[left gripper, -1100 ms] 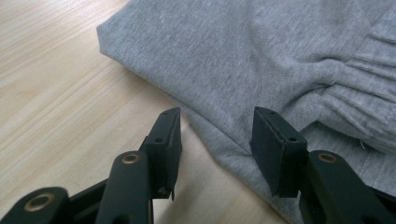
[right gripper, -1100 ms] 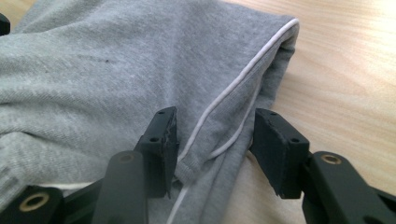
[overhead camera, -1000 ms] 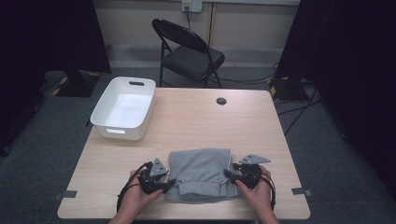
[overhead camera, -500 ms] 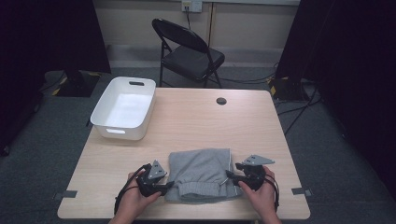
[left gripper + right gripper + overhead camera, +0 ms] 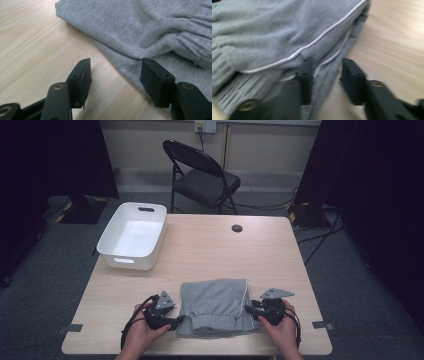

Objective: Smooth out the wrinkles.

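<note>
Grey folded garment (image 5: 216, 306) flanked, left hand-held gripper (image 5: 176, 321) opening, unclenched, right hand-held gripper (image 5: 248, 310) closing over its hem

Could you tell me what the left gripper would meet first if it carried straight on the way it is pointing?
Most likely the folded grey garment: the left gripper is open, its jaws straddling the cloth's near edge on the wooden table, so the fabric comes first.
</note>
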{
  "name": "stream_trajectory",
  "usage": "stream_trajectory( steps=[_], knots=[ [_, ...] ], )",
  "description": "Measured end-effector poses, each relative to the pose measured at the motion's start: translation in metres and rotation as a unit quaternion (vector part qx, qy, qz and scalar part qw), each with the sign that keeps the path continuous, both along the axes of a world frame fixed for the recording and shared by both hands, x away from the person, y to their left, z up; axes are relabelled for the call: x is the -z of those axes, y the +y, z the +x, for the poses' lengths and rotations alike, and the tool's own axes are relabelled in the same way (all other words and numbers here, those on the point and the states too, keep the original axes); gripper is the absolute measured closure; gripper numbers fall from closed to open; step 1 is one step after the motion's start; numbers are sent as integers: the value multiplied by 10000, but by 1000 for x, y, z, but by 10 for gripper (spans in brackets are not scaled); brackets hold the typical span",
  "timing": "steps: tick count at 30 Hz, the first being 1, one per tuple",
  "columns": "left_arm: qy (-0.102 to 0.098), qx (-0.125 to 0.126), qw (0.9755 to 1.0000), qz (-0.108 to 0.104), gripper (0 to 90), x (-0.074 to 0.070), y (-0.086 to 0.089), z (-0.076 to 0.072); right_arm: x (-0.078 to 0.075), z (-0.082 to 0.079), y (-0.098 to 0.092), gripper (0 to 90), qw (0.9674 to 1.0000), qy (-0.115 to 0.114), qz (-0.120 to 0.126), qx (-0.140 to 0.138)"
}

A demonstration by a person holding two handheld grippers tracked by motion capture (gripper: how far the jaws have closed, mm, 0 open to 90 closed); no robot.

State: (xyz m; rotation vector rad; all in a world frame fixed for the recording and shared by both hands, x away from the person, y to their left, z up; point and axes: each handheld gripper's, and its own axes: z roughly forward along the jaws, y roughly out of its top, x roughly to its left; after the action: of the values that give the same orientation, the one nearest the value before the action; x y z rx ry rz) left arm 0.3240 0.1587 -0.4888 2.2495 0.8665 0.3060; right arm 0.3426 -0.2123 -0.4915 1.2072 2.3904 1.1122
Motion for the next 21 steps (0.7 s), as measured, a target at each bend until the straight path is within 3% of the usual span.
stream_trajectory(
  steps=[5,8,10,14,21],
  knots=[
    [127,111,9999,-5,685,-3,-5,-5,0,-3,0,782,10000,88,-9,-46],
    [170,268,9995,40,872,-4,-9,-9,1,-6,-1,797,9999,123,65,-21],
    [127,335,9993,134,891,-5,-10,-10,1,-8,-1,803,9998,154,74,-33],
    [332,414,9985,141,900,-7,-10,-13,0,-12,-1,809,9998,179,61,-80],
    [438,490,9975,242,900,-9,-7,-20,-1,-20,-1,813,9996,253,41,-154]
  ],
)
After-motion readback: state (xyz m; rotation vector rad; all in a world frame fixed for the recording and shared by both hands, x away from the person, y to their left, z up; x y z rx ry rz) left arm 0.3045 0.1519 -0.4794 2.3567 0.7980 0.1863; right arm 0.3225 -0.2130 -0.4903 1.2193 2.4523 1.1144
